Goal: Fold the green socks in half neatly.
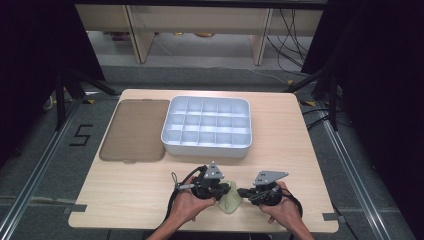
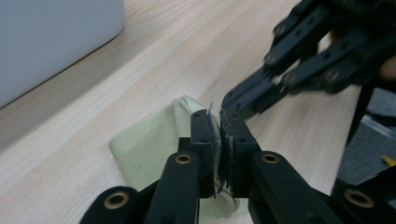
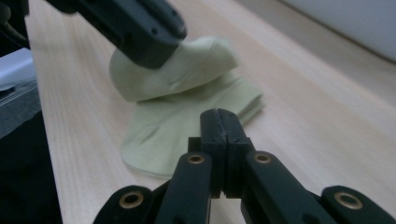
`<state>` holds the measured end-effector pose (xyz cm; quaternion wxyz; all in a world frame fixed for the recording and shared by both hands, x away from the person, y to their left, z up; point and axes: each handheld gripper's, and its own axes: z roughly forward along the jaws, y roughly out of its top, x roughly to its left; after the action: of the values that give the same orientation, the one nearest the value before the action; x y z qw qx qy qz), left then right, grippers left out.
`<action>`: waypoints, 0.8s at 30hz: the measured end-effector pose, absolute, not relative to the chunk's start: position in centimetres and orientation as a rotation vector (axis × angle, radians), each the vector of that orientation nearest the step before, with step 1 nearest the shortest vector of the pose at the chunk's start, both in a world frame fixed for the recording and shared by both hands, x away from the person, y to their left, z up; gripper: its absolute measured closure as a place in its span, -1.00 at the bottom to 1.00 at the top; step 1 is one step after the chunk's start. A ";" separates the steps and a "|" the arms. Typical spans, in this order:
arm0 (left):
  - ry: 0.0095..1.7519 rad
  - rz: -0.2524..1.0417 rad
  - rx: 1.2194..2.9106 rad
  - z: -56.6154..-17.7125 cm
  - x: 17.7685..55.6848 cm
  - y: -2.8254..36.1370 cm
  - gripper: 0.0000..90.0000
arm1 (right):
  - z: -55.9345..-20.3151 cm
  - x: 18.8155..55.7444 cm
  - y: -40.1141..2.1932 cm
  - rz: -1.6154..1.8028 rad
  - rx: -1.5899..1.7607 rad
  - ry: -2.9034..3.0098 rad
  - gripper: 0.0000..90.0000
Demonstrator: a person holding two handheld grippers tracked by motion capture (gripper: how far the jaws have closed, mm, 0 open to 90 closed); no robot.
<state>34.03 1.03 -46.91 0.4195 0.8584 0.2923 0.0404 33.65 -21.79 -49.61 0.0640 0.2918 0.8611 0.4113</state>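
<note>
The soft, light cloth (image 1: 231, 201) bunches in the left gripper's (image 2: 219, 133) pinching fingers, best taken by an edge, while the right gripper's (image 3: 219, 126) fingers are closed empty.

We are seeing soft, even light on the table (image 1: 125, 200) from above — the room's sides are staying dark. Up close, the black jaws are looking sharp, the far gripper (image 2: 299, 60) is blurring — no glare.

A white compartment tray (image 1: 206, 145) (a grid of cells) sits beside a flat brown lid (image 1: 134, 130) on the wooden table (image 1: 280, 120).
</note>
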 end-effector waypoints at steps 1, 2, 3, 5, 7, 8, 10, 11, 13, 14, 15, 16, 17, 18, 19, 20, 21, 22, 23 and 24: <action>0.725 0.093 2.158 -47.0 34.1 0.9 0.86 | -49.5 33.7 -22.1 1.249 0.883 2.588 1.00; 0.721 0.098 2.165 -47.0 34.1 0.7 0.86 | -49.3 33.7 -22.5 1.263 0.905 2.568 1.00; 0.735 0.096 2.163 -47.2 34.0 0.4 0.86 | -49.1 33.6 -22.8 1.252 0.927 2.568 1.00; 0.730 0.093 2.173 -47.3 34.1 0.1 0.86 | -49.0 33.6 -23.4 1.250 0.943 2.551 1.00; 0.724 0.082 2.180 -47.7 34.1 -0.3 0.85 | -49.2 33.7 -23.7 1.242 0.955 2.551 1.00; 0.721 0.080 2.190 -47.8 34.1 -0.4 0.85 | -49.2 33.8 -23.8 1.239 0.950 2.550 1.00; 0.714 0.077 2.202 -48.2 34.2 -0.7 0.84 | -49.1 33.8 -23.9 1.238 0.959 2.542 1.00; 0.726 0.068 2.200 -48.7 34.2 -1.1 0.83 | -49.1 33.9 -24.0 1.238 0.960 2.535 1.00; 0.716 0.062 2.216 -48.9 34.1 -1.3 0.83 | -49.0 33.8 -24.0 1.240 0.968 2.535 1.00; 0.692 0.059 2.227 -49.0 34.1 -1.4 0.80 | -48.9 33.9 -24.2 1.240 0.959 2.536 1.00; 0.702 0.043 2.214 -49.2 34.1 -1.5 0.77 | -49.0 34.0 -24.3 1.234 0.951 2.529 1.00; 0.726 0.028 2.179 -49.3 34.0 -1.7 0.73 | -48.9 33.9 -24.4 1.235 0.972 2.524 1.00; 0.720 0.022 2.181 -49.2 34.0 -1.7 0.70 | -49.0 34.0 -24.5 1.244 0.963 2.521 1.00; 0.693 0.014 2.176 -49.1 34.2 -1.5 0.65 | -49.0 34.0 -24.6 1.237 0.975 2.527 1.00; 0.692 -0.009 2.152 -48.8 34.1 -1.4 0.56 | -49.0 34.0 -24.6 1.238 0.979 2.531 1.00; 0.708 -0.022 2.123 -48.4 34.0 -1.1 0.49 | -49.0 34.0 -24.7 1.240 0.981 2.526 1.00; 0.705 -0.016 2.106 -47.7 34.0 -0.7 0.40 | -49.0 34.0 -24.7 1.239 0.981 2.524 1.00; 0.700 -0.005 2.098 -47.3 34.0 -0.4 0.37 | -48.9 34.0 -24.8 1.238 0.994 2.515 1.00; 0.713 -0.009 2.078 -46.7 33.8 0.0 0.36 | -48.8 34.0 -24.8 1.240 0.986 2.512 1.00; 0.696 -0.008 2.063 -46.3 33.9 0.4 0.36 | -48.8 34.0 -24.8 1.239 0.986 2.510 1.00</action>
<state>33.92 0.42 -46.27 0.4637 0.8395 0.2831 -0.0032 33.97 -24.81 -48.76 0.0868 0.3310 0.8426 0.4160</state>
